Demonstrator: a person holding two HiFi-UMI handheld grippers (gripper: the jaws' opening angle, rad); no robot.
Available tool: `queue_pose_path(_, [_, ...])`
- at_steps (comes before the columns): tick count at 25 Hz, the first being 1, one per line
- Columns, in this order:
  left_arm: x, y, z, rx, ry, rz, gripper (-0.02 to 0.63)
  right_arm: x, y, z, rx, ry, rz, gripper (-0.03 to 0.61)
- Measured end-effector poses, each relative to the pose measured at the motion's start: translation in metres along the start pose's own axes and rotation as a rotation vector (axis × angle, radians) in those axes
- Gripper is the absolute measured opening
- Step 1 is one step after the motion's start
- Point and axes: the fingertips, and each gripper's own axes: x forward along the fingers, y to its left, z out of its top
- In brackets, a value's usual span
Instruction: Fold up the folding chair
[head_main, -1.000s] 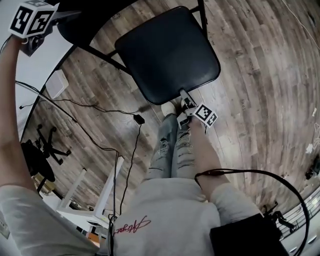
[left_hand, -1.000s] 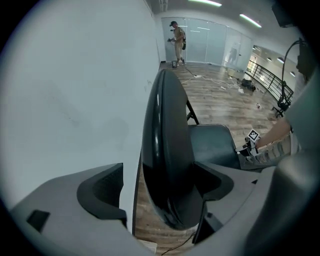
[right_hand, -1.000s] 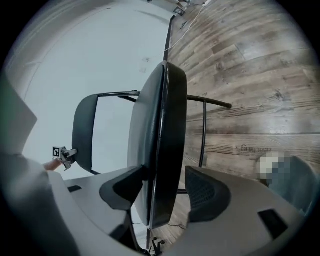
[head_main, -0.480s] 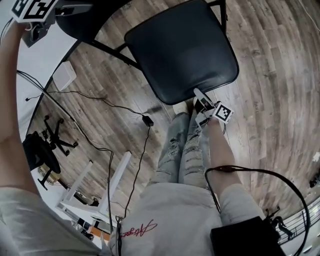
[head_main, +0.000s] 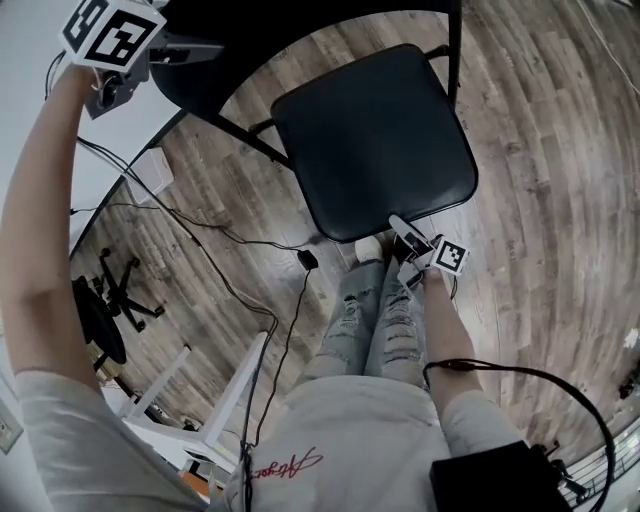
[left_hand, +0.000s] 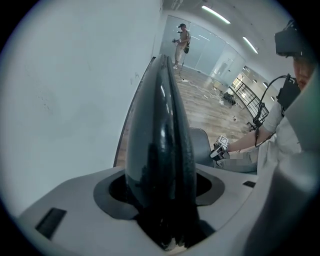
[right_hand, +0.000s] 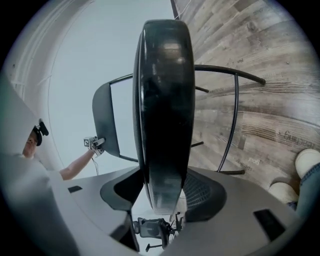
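1. Black metal-framed folding chair (head_main: 455, 50) stands unfolded on the grey-brown wood-plank floor (head_main: 540, 200), at 12 o'clock from the person's jeans-clad legs (head_main: 370, 320).
2. Its black padded seat (head_main: 375, 140) faces up toward the head camera, and the black padded backrest (head_main: 240, 50) sits at 10 o'clock from the seat.
3. At 11 o'clock in the head view, the left gripper (head_main: 195, 48) is closing its jaws. The backrest's top edge stands between them and fills the gap.
4. At the seat's 6 o'clock edge, the right gripper (head_main: 402, 238) is clamped on the seat's front rim, which runs edge-on between its jaws.
5. A thin black cable (head_main: 215, 235) trails over the floor at 8 o'clock from the seat.
6. A black swivel office chair (head_main: 100, 310) shows at 9 o'clock in the head view.
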Motion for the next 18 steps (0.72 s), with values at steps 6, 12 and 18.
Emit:
queue_pose_path(6, [-0.050, 0.001, 0.017, 0.069, -0.020, 0.125, 0.287, 0.051, 0.091, 0.011, -0.031, -0.090, -0.003, 0.214])
queue_pose_path(12, [-0.094, 0.016, 0.037, 0.092, -0.096, 0.177, 0.285, 0.117, 0.184, 0.065, -0.027, -0.176, -0.161, 0.173])
queue_pose_path(18, [-0.111, 0.036, 0.050, 0.101, -0.130, 0.234, 0.275, 0.185, 0.243, 0.113, 0.055, -0.241, -0.273, 0.164])
